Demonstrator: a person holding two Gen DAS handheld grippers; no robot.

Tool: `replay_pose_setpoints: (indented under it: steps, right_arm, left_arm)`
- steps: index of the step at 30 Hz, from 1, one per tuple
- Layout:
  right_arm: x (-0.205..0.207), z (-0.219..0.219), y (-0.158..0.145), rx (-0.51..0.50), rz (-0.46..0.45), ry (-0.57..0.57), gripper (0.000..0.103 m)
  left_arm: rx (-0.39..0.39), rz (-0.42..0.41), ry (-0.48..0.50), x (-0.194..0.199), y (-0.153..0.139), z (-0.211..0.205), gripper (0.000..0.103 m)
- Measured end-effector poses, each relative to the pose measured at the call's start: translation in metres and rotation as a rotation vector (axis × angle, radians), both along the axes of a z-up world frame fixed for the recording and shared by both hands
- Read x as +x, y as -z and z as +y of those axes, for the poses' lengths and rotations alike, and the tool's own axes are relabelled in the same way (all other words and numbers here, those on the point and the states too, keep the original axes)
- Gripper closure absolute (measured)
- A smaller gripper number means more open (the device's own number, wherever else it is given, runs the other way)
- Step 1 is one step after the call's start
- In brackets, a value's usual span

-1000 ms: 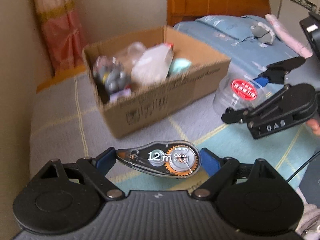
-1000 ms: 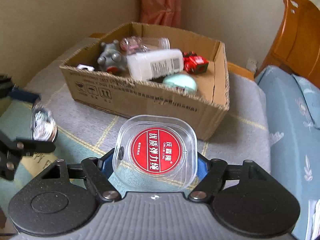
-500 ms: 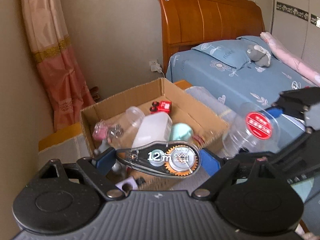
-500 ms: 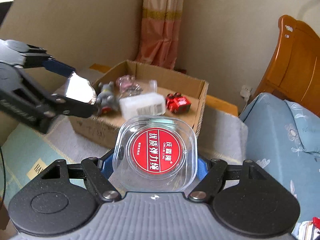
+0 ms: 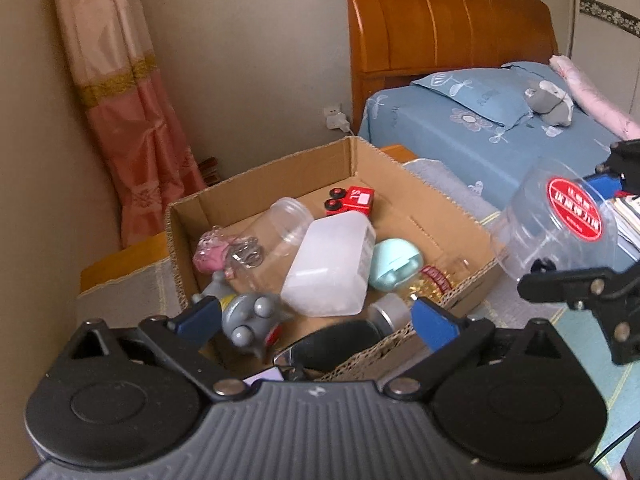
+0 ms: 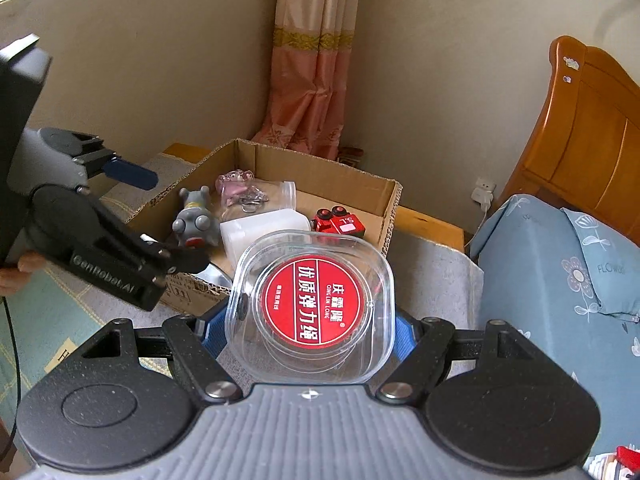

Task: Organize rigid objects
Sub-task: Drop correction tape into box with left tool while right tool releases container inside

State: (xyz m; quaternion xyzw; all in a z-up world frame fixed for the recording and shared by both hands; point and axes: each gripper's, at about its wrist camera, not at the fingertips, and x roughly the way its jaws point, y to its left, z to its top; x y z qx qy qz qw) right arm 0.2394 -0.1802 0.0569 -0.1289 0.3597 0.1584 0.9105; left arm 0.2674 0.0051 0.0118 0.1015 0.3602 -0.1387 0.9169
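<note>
Left tongs (image 5: 316, 320) hang with jaws spread wide over the near corner of the cardboard box (image 5: 400, 168), and they have just been opening: nothing is pinched between the blue pads. Below them, low in the left wrist frame, a blurred dark shape, the tape dispenser (image 5: 340, 346), lies just inside the box's near wall, clear of both pads; its long axis runs roughly left to right across the frame, though the blur hides which end is which.

Right tongs (image 6: 308, 328) are clenched on the clear plastic case (image 6: 310, 308), its red round label facing the camera, broad face tilted up, at centre of the right wrist frame and above the grey bench cloth (image 6: 436, 280), short of the box.

Inside the box: a grey figurine (image 5: 250, 320) at the near left, a white plastic bottle (image 5: 328, 268) lying on its side in the middle, a clear jar (image 5: 280, 236) behind it, a mint-green case (image 5: 394, 266) to the right, and a red toy truck (image 5: 352, 200) toward the far wall.

Upper left, a pink curtain (image 5: 132, 128); upper right, a wooden headboard (image 5: 440, 28) and blue bed (image 5: 480, 140).
</note>
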Motion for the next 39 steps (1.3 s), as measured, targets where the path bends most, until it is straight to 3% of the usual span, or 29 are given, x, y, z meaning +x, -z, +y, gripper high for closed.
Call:
replay_pose_setpoints:
  steps: [12,18,39]
  right_arm:
    - [0.033,0.007,0.004,0.027,0.053,-0.010,0.023]
    - [0.070,0.015,0.002,0.025,0.069,-0.020,0.023]
    - [0.179,0.047,0.024,-0.090,0.149,-0.027,0.023]
  left_arm:
    - [-0.066,-0.060,-0.057,-0.037,-0.006,0.018,0.001]
    - [-0.021,-0.119,-0.118,-0.054,0.001,0.024,0.001]
    - [-0.034,-0.207,-0.199,-0.071,0.003,0.042,0.001]
